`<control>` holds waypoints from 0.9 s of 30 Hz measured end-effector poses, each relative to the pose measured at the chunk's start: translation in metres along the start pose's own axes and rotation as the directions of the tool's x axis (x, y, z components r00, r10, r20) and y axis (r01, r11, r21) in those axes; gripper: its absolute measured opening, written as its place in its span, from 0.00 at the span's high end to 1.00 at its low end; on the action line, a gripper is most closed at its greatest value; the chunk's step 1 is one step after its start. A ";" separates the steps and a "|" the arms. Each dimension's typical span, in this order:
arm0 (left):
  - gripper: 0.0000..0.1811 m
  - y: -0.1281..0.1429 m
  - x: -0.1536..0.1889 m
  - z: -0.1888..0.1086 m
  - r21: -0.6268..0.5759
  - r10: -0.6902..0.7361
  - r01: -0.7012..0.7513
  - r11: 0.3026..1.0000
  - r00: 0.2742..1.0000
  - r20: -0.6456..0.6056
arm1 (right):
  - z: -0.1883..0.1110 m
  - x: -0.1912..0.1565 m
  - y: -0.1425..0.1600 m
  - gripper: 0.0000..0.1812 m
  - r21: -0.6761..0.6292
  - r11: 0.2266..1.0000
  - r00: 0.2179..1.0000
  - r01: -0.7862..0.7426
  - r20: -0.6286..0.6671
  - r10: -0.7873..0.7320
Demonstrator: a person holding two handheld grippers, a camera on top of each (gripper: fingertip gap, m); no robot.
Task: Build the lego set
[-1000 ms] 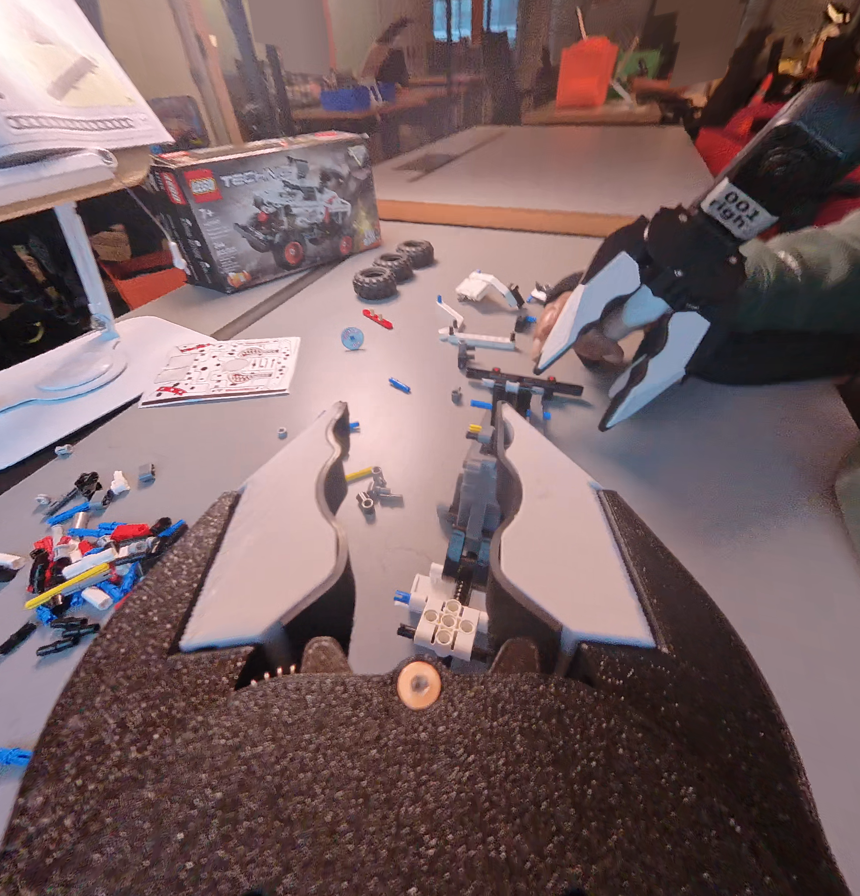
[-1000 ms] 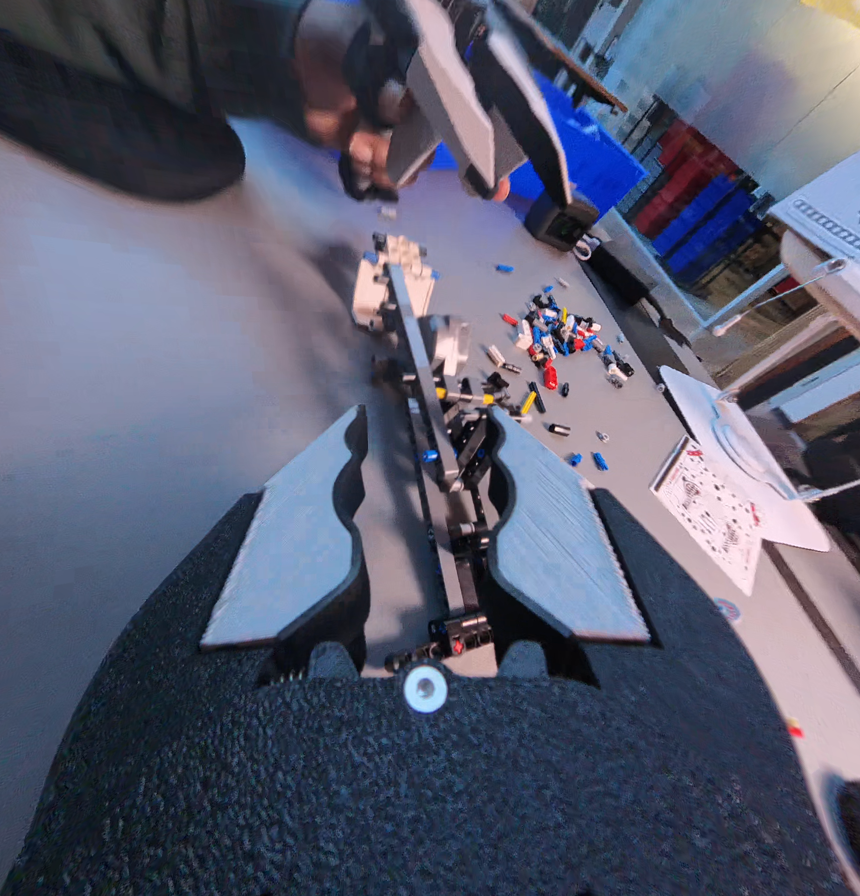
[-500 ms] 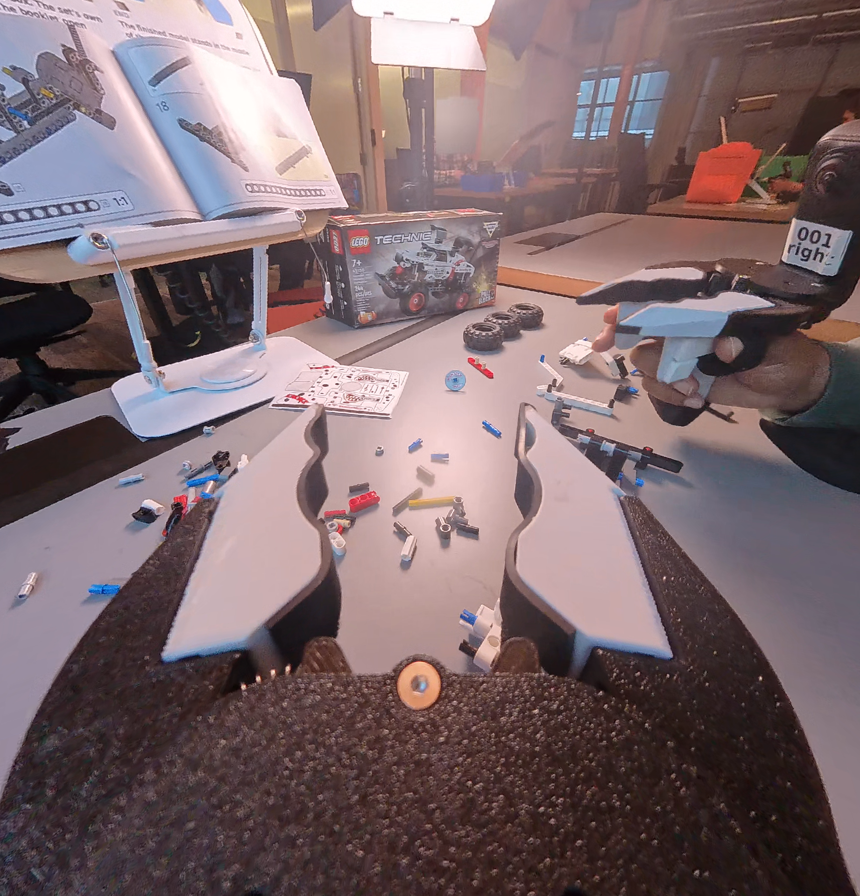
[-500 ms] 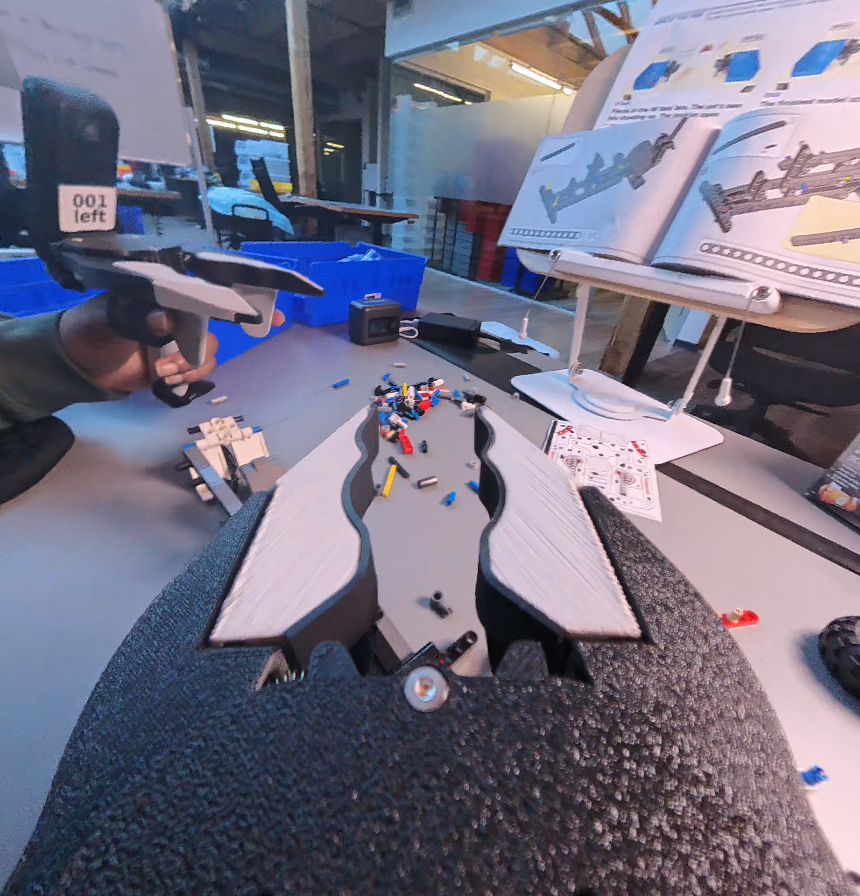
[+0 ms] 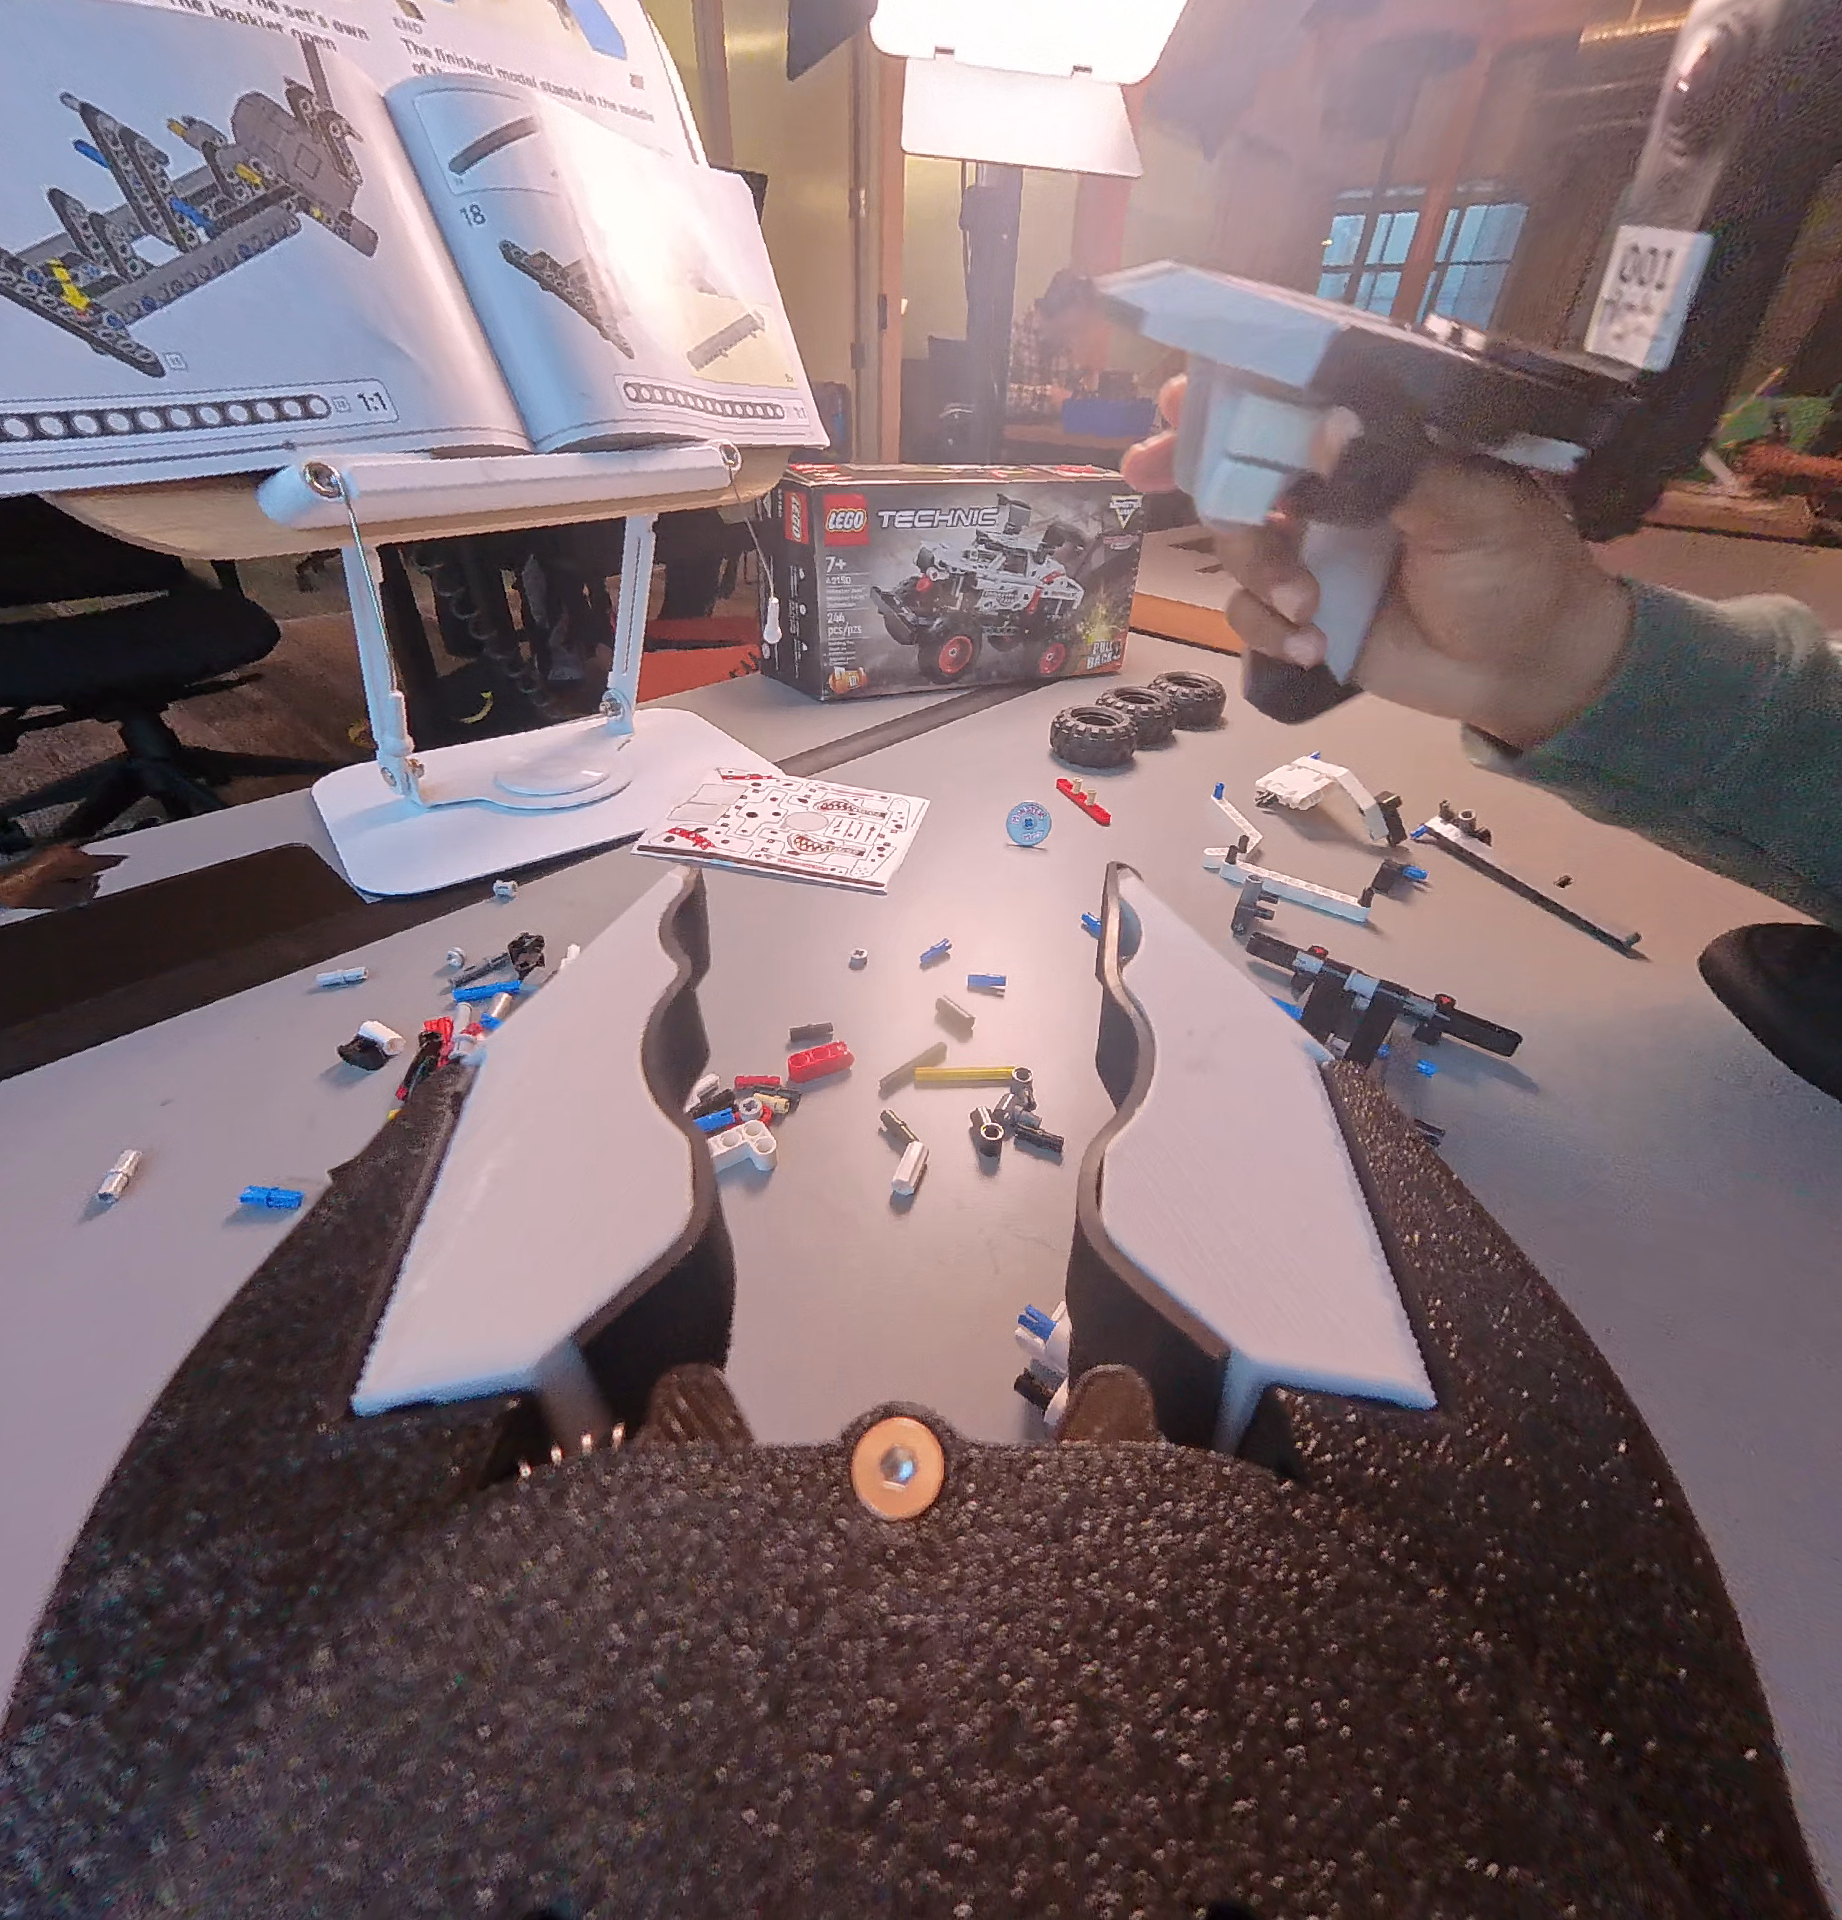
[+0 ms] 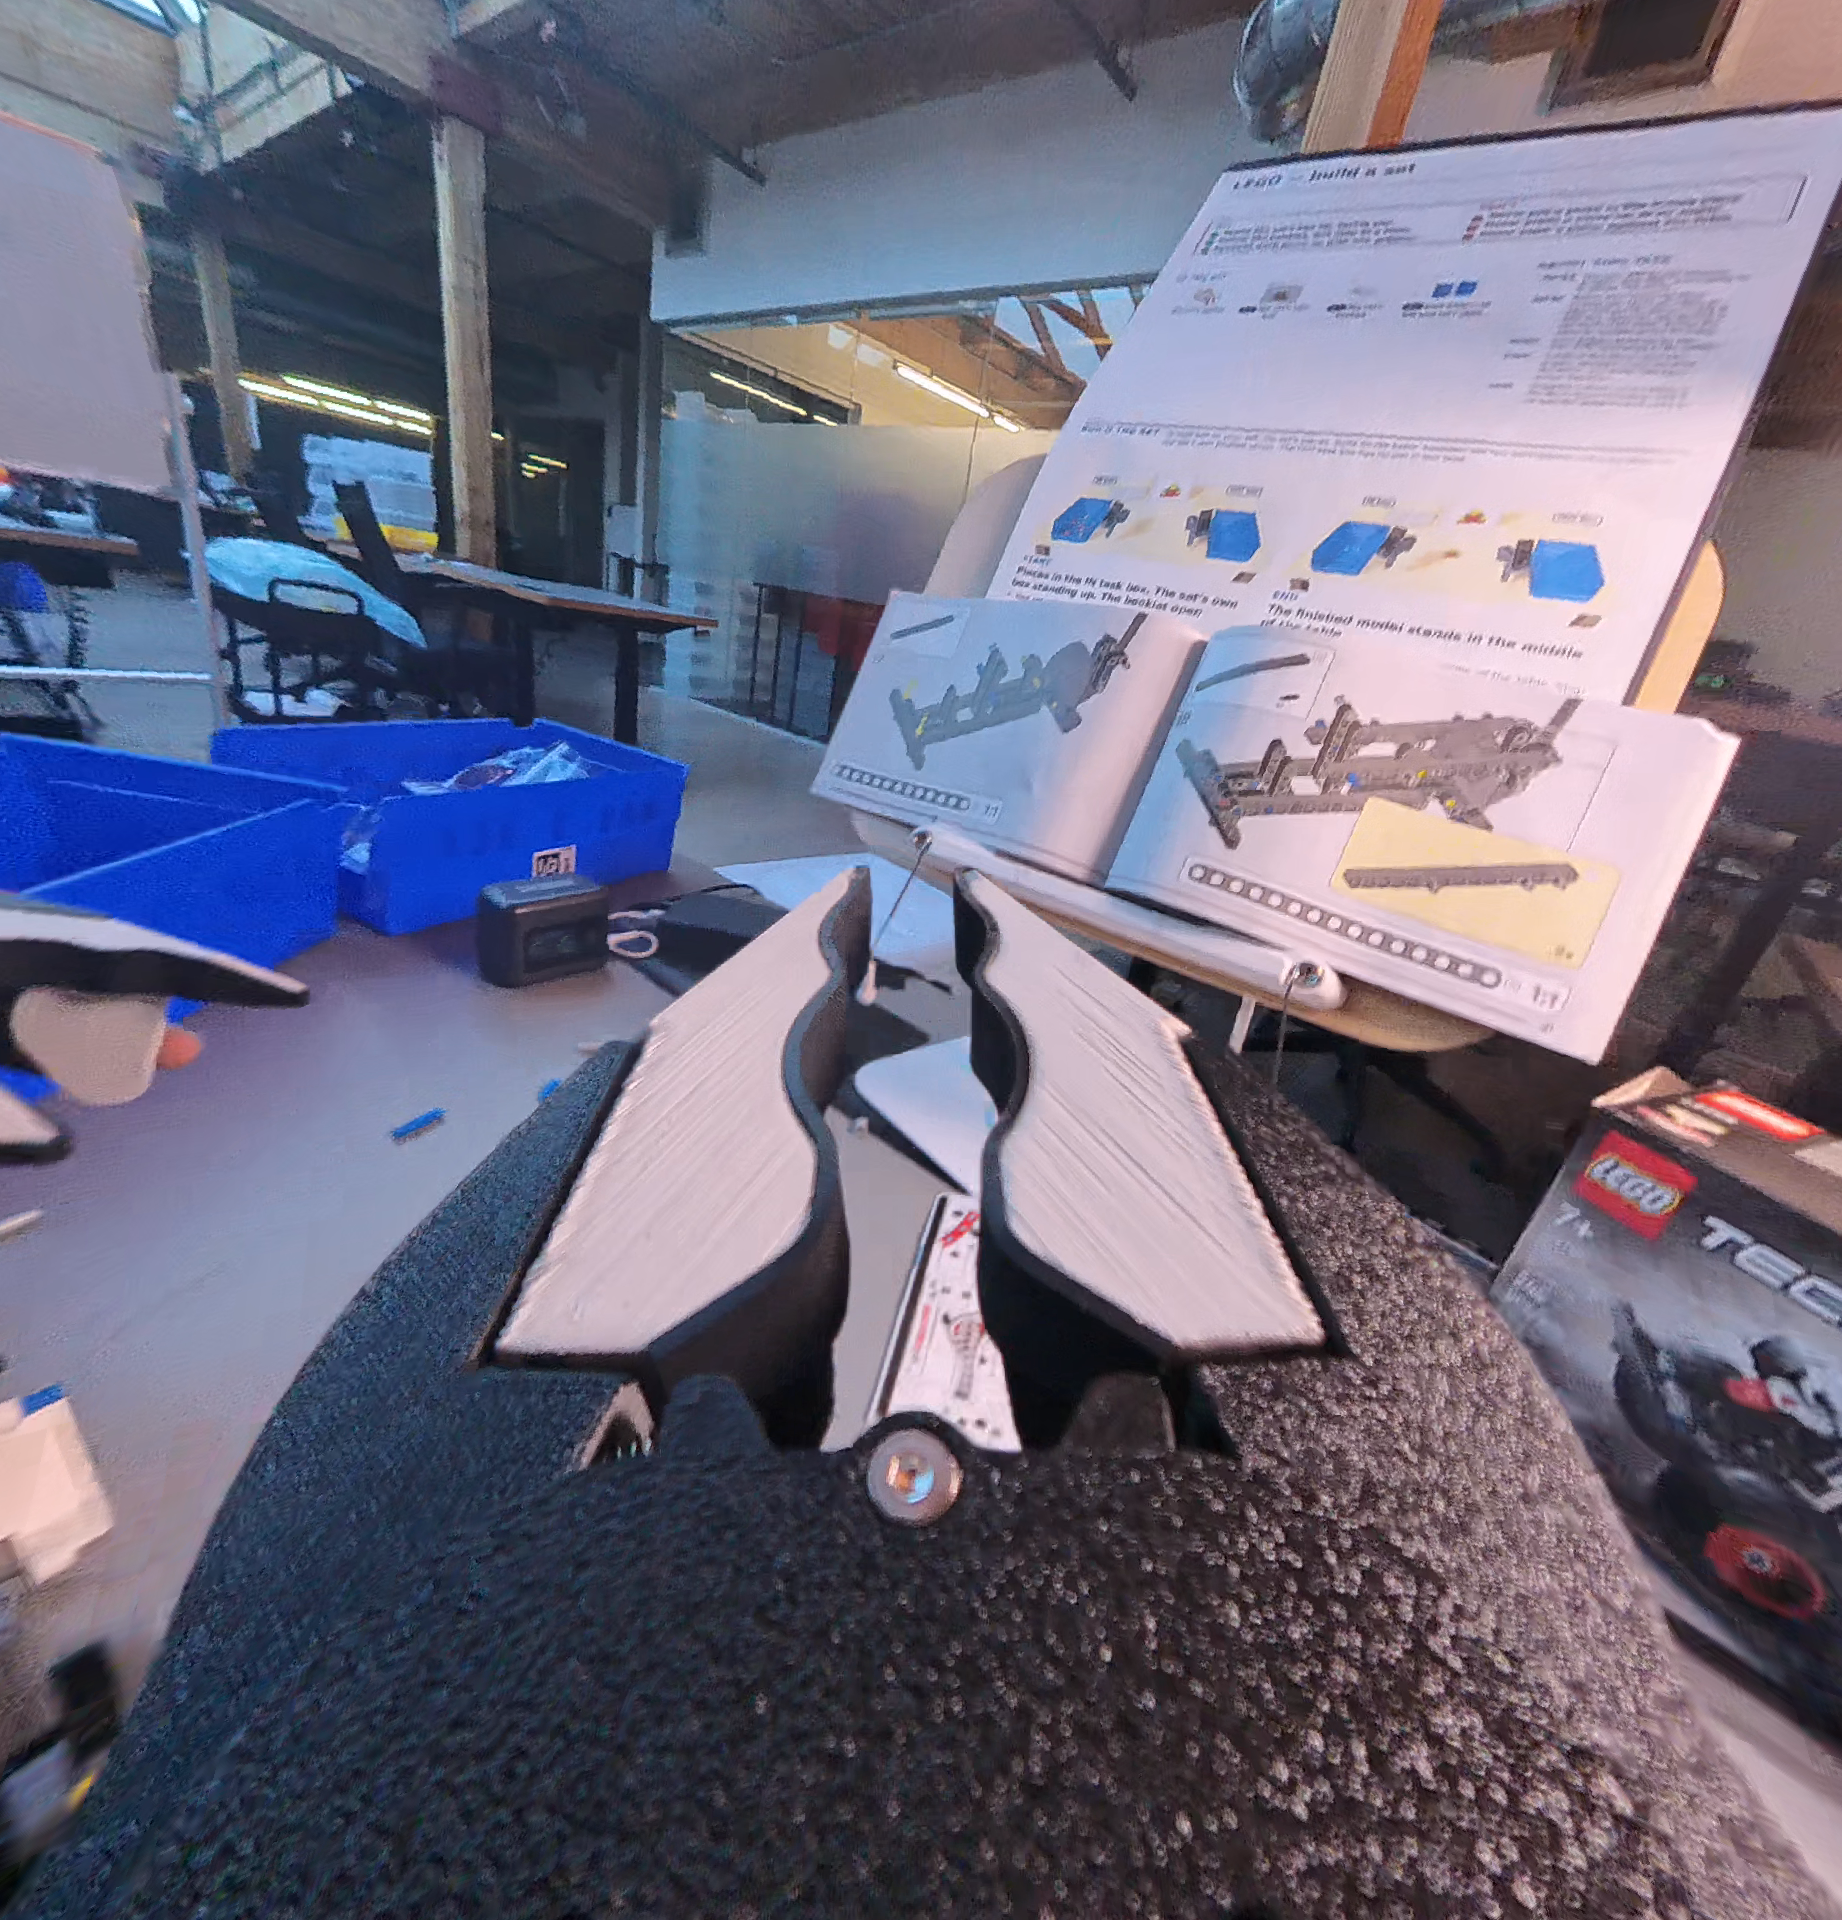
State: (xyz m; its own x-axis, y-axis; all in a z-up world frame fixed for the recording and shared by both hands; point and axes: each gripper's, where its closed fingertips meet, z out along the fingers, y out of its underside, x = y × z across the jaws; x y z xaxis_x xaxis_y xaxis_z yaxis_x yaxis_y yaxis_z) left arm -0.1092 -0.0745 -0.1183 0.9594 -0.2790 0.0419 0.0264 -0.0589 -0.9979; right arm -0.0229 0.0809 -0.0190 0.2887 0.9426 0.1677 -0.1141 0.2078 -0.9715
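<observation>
**A:** How are your two tools held?

**B:** My left tool [image 5: 901, 914] hangs low over the grey worktop [image 5: 1582, 1299], tipped down and forward, its jaws spread wide with nothing between them. My right tool [image 6: 912, 914] is lifted and level, aimed at the open instruction booklet [image 6: 1312, 790] on its stand. Its jaws sit a narrow gap apart and grip nothing. In the left view it shows at 1 o'clock, held up in my hand [image 5: 1457, 613] well clear of the worktop.

**A:** Where are the lego parts?

**B:** Only the left view shows them properly. Loose small pieces [image 5: 792, 1101] lie scattered straight ahead between my left jaws and off to 10 o'clock. The long black frame [image 5: 1374, 1003] lies at 2 o'clock, with a white frame [image 5: 1296, 888] just beyond it. Three black tyres [image 5: 1140, 717] sit at 12 o'clock near the set's box [image 5: 958, 582], and a sticker sheet [image 5: 787, 831] lies in front of the stand's white base [image 5: 501, 800].

**A:** And the right view?

**B:** It adds blue bins [image 6: 356, 821] at 10 o'clock and a small black box [image 6: 543, 930] beside them. My left tool appears blurred at 9 o'clock.

**A:** Any open room?

**B:** The worktop at 3 to 4 o'clock in the left view is bare. The stand's base and a dark strip [image 5: 138, 935] bound the 10 o'clock side.
</observation>
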 end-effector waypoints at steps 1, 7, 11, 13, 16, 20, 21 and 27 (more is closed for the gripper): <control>0.59 0.001 0.000 0.000 -0.001 0.000 0.000 1.000 1.000 -0.001 | 0.014 0.010 -0.003 0.94 0.001 1.000 1.000 0.016 -0.019 -0.016; 0.60 0.005 -0.001 0.001 -0.015 0.010 -0.010 1.000 1.000 0.006 | 0.104 0.082 -0.002 1.00 -0.036 0.999 0.994 0.018 -0.110 -0.021; 0.60 0.010 -0.003 0.003 -0.029 0.017 -0.017 0.999 1.000 0.010 | 0.148 0.134 0.012 1.00 -0.099 0.995 0.980 0.024 -0.194 -0.043; 0.61 0.012 -0.004 0.004 -0.039 0.017 -0.017 0.999 1.000 0.008 | 0.161 0.156 0.021 1.00 -0.124 0.992 0.971 0.015 -0.236 -0.044; 0.61 0.015 -0.004 0.005 -0.049 0.021 -0.021 0.999 1.000 0.008 | 0.171 0.180 0.025 1.00 -0.127 0.992 0.960 0.003 -0.276 -0.038; 0.61 0.019 -0.003 0.007 -0.062 0.024 -0.024 0.998 1.000 0.003 | 0.172 0.198 0.032 0.99 -0.141 0.990 0.955 -0.016 -0.294 -0.026; 0.61 0.020 -0.003 0.007 -0.064 0.024 -0.024 0.998 1.000 0.001 | 0.172 0.201 0.033 0.99 -0.143 0.990 0.955 -0.016 -0.296 -0.027; 0.61 0.025 -0.002 0.010 -0.082 0.023 -0.023 0.996 1.000 -0.007 | 0.167 0.207 0.037 0.98 -0.146 0.989 0.957 -0.011 -0.289 -0.032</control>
State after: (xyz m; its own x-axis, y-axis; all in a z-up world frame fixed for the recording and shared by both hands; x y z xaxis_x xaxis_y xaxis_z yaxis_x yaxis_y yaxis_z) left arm -0.1074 -0.0658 -0.1437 0.9578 -0.2867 0.0197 -0.0187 -0.1306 -0.9913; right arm -0.1262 0.3272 0.0077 0.5545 0.8198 0.1432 0.0224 0.1572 -0.9873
